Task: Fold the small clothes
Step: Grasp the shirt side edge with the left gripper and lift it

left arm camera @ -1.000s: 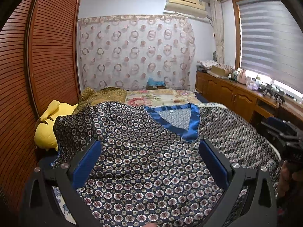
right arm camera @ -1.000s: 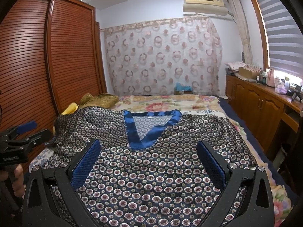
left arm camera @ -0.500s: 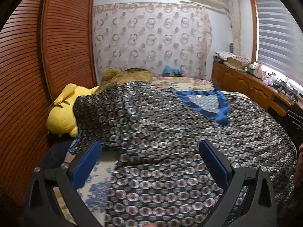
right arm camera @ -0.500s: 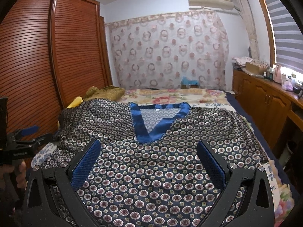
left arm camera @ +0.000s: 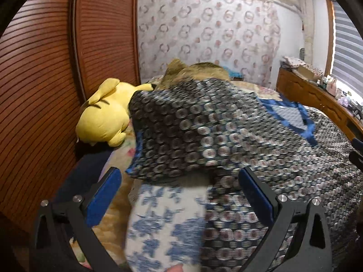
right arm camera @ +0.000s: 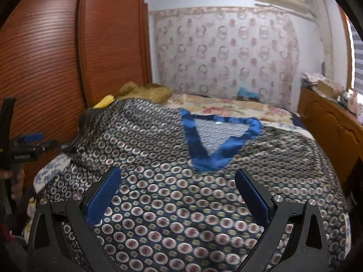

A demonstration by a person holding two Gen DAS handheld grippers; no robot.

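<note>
Left wrist view: my left gripper (left arm camera: 179, 192) hangs with jaws spread, grasping nothing, at the sleeve edge of the dark circle-patterned satin top with blue V-collar (left arm camera: 226, 136), spread on the floral-quilted bed (left arm camera: 163, 222). I judge I'm starting the sleeve fold.

Right wrist view: my right gripper (right arm camera: 177, 192) hangs released over the hem; next, each needs an edge to pinch.

My left tool (left arm camera: 180, 192): matte black frame, two angled arms, each faced inside with a ribbed blue pad (left arm camera: 103, 196). Round silver screws (left arm camera: 77, 198) sit in pairs on each arm. My right tool (right arm camera: 177, 192): same build, black arms, blue ribbed pads, silver screws (right arm camera: 278, 198). In the right wrist view, at the left edge, the left tool shows side-on: black body, blue tip, small white lettering too blurred to read. Bare skin of my left hand (right arm camera: 17, 184) shows beneath it.
</note>
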